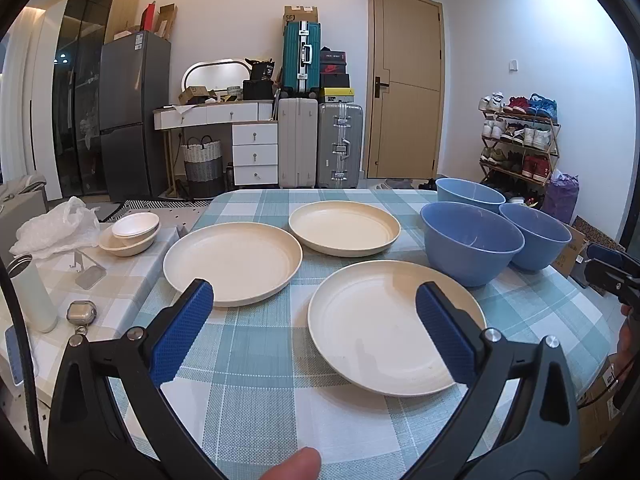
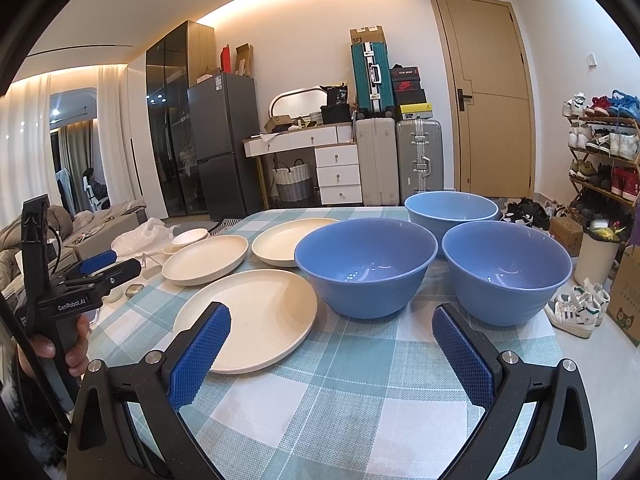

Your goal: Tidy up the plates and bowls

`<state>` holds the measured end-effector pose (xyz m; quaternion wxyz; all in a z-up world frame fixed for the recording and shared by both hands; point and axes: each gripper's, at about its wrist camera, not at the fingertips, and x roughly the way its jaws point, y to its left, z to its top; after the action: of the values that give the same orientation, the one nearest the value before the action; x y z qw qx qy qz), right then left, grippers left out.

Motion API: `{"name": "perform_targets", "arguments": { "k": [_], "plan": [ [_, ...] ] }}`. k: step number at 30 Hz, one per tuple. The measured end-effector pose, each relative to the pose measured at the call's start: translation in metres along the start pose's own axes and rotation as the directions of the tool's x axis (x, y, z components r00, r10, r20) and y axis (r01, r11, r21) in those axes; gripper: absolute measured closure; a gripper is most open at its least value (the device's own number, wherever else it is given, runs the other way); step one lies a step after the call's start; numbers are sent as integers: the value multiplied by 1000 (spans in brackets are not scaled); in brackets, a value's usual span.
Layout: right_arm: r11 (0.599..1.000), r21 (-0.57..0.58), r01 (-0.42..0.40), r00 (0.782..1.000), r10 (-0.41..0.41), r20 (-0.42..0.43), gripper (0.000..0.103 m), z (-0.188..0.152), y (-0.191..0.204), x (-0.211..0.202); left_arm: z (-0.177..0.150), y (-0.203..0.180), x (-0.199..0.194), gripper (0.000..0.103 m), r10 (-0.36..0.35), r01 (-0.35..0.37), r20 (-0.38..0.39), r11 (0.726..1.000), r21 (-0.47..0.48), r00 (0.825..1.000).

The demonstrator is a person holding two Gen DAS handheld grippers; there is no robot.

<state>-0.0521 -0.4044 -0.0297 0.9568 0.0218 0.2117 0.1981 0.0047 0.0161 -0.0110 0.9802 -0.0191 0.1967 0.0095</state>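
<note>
Three cream plates lie flat on my checked tablecloth. In the left wrist view the nearest plate sits low and right of centre, a second plate lies left of centre, and the third plate lies beyond them near the middle of the frame. None of the three touches another.

Three blue bowls stand upright at the right side of that view: the near bowl just right of the far plate, another bowl close beside it toward the right edge, and the back bowl behind both. In the right wrist view the same bowls fill the centre and right, with the plates to the left of them.

My left gripper hangs spread wide over the cloth, its blue pads holding nothing; the nearest plate shows between and behind them. My right gripper is likewise spread and empty, low in its frame, with the near bowl and its neighbour just beyond its tips.

At the left edge of the left wrist view stand a white bottle, a crumpled plastic bag and some small white dishes.
</note>
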Motion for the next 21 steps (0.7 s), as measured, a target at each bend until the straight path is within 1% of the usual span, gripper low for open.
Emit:
{"name": "perform_targets", "arguments": {
  "k": [10,21],
  "plan": [
    [1000,9,-2,1000,3,-17,0,-5,4,5,-4,4,17,2,14,-15,-38,1000,-5,999],
    [1000,18,0,998,1,-56,0,2,-4,16,-6,10,31,2,31,-32,-67,999,-17,997]
  ]
}}
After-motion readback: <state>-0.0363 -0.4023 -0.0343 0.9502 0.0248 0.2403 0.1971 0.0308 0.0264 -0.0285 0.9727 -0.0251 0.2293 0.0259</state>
